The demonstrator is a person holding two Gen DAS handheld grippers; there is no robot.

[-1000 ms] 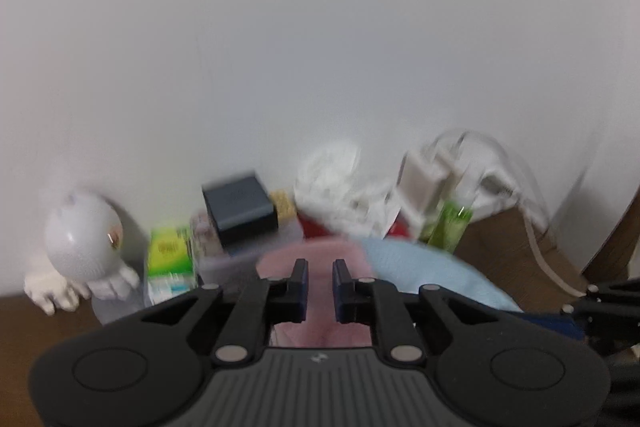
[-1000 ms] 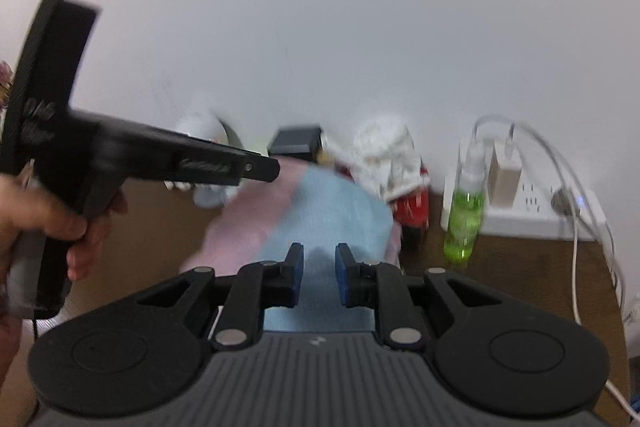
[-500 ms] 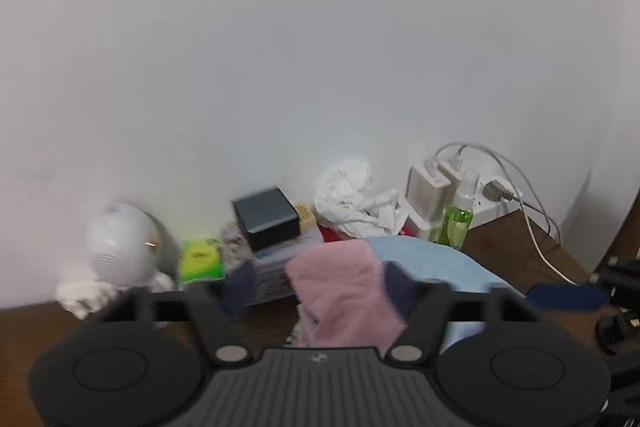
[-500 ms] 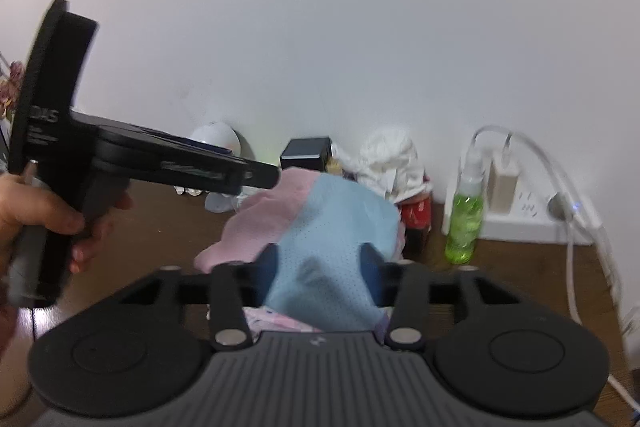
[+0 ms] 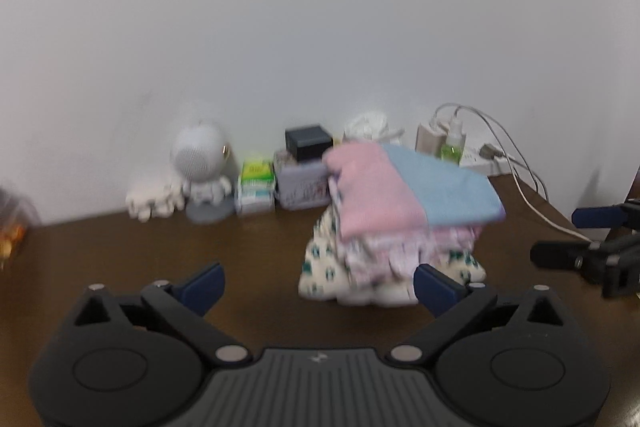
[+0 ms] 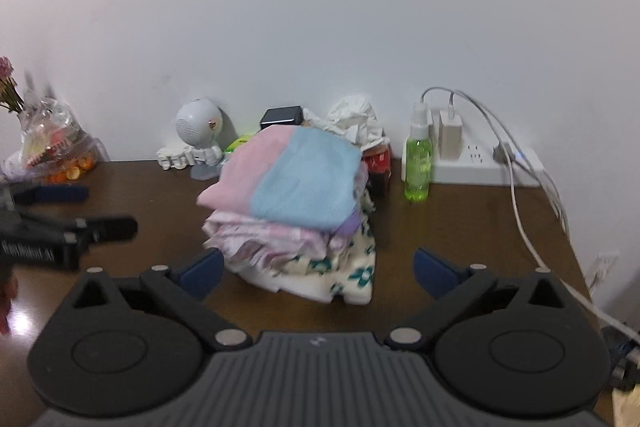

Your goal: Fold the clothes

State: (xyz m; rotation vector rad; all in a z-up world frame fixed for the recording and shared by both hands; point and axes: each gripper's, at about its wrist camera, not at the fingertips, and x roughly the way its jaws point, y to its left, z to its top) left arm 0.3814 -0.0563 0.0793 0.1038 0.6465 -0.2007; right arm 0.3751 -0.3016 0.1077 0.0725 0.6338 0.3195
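1. Both grippers have just let go: the left gripper [image 5: 318, 281] and the right gripper [image 6: 318, 273] had their jaws nearly together a second ago with the pink-and-blue cloth [image 6: 294, 177] filling the gap between them; the jaws have just been opening and now stand spread wide with nothing between the pads.
2. Both tools have also drawn back from the pile, so each wrist view now takes in the whole stack of folded clothes [image 6: 296, 227] instead of cloth pressed close to the lens.
3. That pink-and-blue piece lies folded on top of the stack, over a pale pink layer and a cream garment with green flowers [image 6: 352, 275] at the bottom; the stack rests on the brown table [image 6: 460, 227], in front of the small white speaker [image 6: 198, 127] and left of the green spray bottle [image 6: 418, 163].
4. My reading: this garment's fold and placing are finished. The top piece overhangs and tilts slightly, so the pile may need squaring before another item goes on.
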